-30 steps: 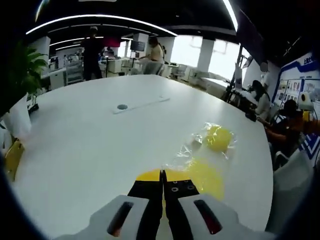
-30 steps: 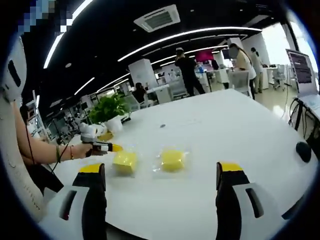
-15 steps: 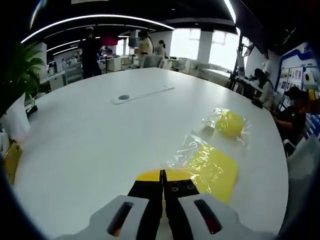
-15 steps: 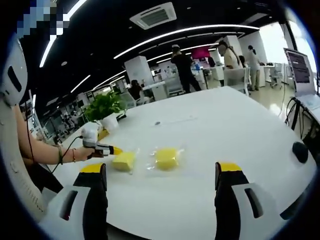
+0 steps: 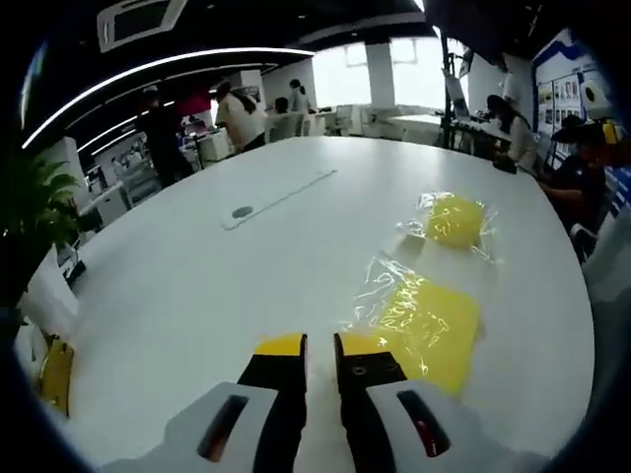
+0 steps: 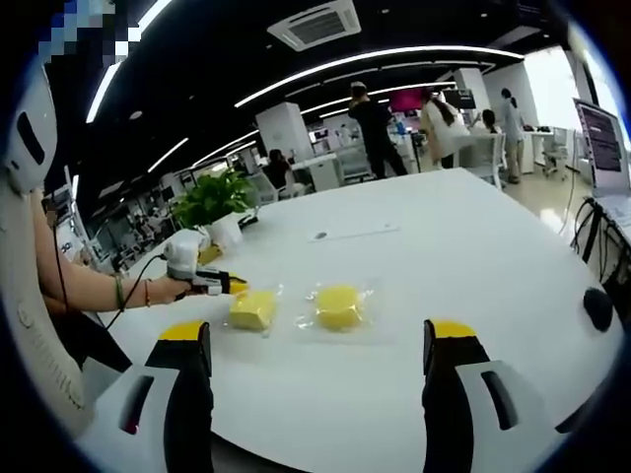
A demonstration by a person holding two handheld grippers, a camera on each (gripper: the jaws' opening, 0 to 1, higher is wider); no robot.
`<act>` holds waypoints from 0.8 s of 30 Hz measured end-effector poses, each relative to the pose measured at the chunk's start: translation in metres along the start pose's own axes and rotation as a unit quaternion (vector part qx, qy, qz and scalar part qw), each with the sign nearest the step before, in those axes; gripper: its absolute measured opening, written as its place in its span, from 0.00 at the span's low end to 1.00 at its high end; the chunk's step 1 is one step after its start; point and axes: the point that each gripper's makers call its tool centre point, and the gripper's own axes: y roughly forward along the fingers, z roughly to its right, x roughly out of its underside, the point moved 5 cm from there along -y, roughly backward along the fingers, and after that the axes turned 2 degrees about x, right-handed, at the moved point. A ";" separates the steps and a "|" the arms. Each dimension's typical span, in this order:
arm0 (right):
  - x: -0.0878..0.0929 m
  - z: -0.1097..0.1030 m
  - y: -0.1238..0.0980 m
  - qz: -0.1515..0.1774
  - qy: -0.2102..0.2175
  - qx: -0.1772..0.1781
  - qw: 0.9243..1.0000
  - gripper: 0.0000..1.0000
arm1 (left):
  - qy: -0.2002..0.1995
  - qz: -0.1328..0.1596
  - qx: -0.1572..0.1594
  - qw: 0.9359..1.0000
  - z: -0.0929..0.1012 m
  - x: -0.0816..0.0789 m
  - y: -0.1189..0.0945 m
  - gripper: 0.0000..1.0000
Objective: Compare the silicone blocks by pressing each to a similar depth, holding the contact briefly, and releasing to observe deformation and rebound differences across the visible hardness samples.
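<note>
Two bagged blocks on the surface [image 6: 473, 286], side by side, slightly apart. In the right gripper view: near block [image 6: 252, 309] left, far block [image 6: 340, 305] right; left gripper [image 6: 235, 287] just beside the near block's left edge. Potted plant [image 6: 211, 202] behind, at the surface's far-left edge. In the left gripper view: near block [image 5: 428, 320] ahead-right of the left gripper [image 5: 320, 343], far block [image 5: 455, 220] beyond it.

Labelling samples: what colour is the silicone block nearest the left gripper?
Yellow silicone block, inside clear wrapping; clearest in the left gripper view.

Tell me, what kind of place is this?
Probably an open-plan office or lab. A large white table stands under long ceiling light strips and an air-conditioning vent, with a potted plant on it and people standing at desks behind.
</note>
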 end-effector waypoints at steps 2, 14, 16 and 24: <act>0.000 -0.001 -0.001 0.000 -0.005 -0.001 1.000 0.82 | -0.002 0.001 -0.006 1.000 -0.001 -0.004 -0.004 0.17; -0.003 -0.024 -0.004 0.015 -0.033 -0.044 0.998 0.78 | -0.031 0.036 -0.006 0.999 0.026 -0.035 -0.064 0.30; -0.003 -0.029 -0.004 0.012 -0.037 -0.053 0.998 0.79 | -0.032 0.042 -0.003 0.999 0.035 -0.040 -0.076 0.30; -0.005 -0.049 -0.002 0.012 -0.051 -0.091 0.994 0.83 | -0.055 0.082 0.006 0.995 0.065 -0.058 -0.124 0.38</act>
